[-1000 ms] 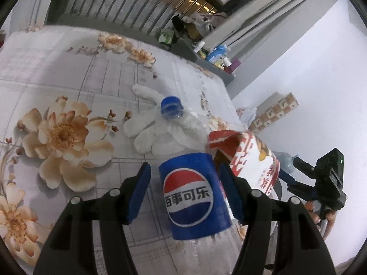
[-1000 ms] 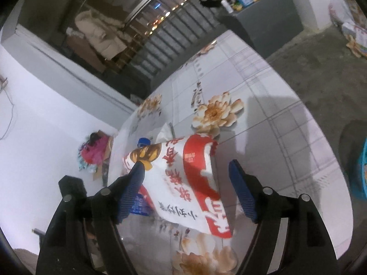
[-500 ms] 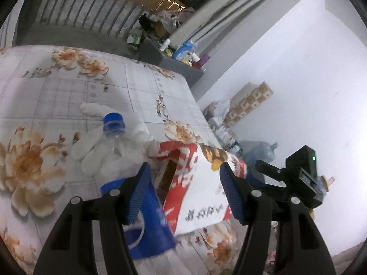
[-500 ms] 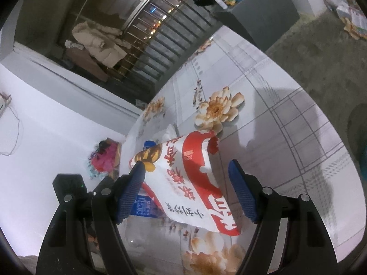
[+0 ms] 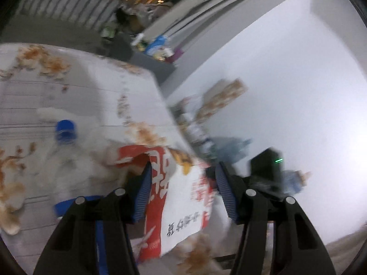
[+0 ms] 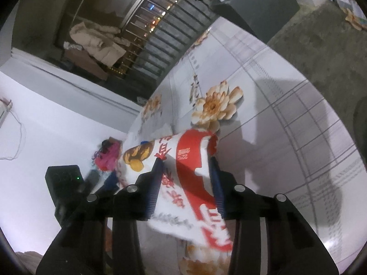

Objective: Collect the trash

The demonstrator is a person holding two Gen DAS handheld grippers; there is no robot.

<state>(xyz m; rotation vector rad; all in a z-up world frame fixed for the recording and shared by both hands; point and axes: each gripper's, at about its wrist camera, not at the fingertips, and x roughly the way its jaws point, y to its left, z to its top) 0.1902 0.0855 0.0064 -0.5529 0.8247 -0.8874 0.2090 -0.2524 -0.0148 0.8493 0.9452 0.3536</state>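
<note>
Dim indoor light, heavy motion blur in left view, sharper right view, dark fisheye corners.

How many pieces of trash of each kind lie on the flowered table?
Clear plastic bottle with blue cap and blue label: 1
Red-and-white printed snack bag: 1
White crumpled tissue: 1
Total: 3

Both black claws with blue pads are closing: left claw tilted downward, right claw likewise.
</note>
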